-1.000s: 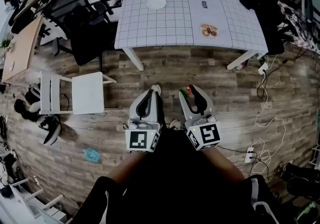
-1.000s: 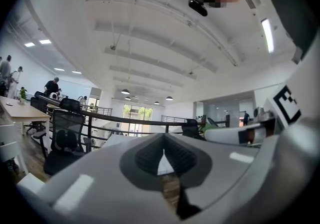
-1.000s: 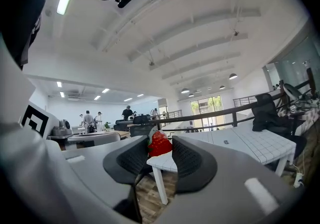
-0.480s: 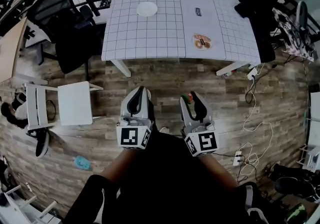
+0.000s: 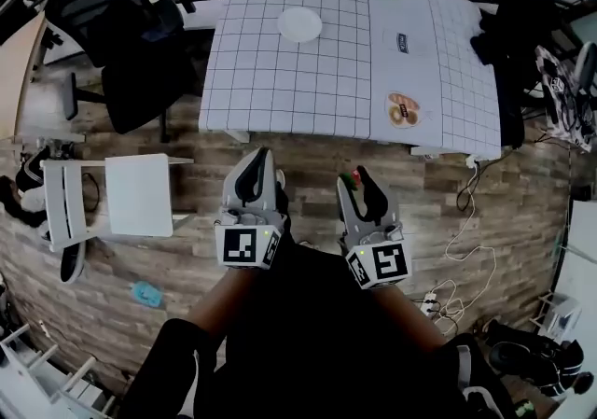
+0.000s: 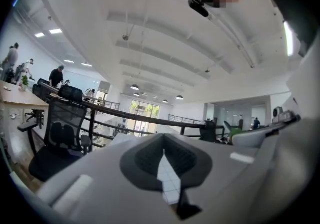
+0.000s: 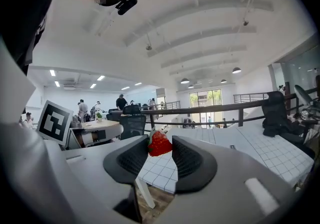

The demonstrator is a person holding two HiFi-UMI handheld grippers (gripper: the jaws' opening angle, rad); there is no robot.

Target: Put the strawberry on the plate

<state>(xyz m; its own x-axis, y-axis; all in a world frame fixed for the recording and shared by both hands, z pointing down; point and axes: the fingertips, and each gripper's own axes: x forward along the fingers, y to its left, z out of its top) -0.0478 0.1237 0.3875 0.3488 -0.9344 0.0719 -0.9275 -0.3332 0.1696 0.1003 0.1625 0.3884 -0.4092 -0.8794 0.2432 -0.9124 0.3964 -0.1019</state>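
A white gridded tabletop (image 5: 280, 81) fills the upper centre of the head view, with the small white plate (image 5: 299, 24) toward its top edge. Both claws hang at mid-frame over the wooden floor (image 5: 187, 268), well short of the tabletop. The left claw (image 6: 163, 153) is pressed together and empty. The right claw (image 5: 359, 182) pinches the strawberry (image 7: 161, 145) just at its tips. That shallow hold looks like the main risk, since a jolt on the long reach to the plate could drop the fruit onto the floor. Squeezing harder to prevent that might bruise it.
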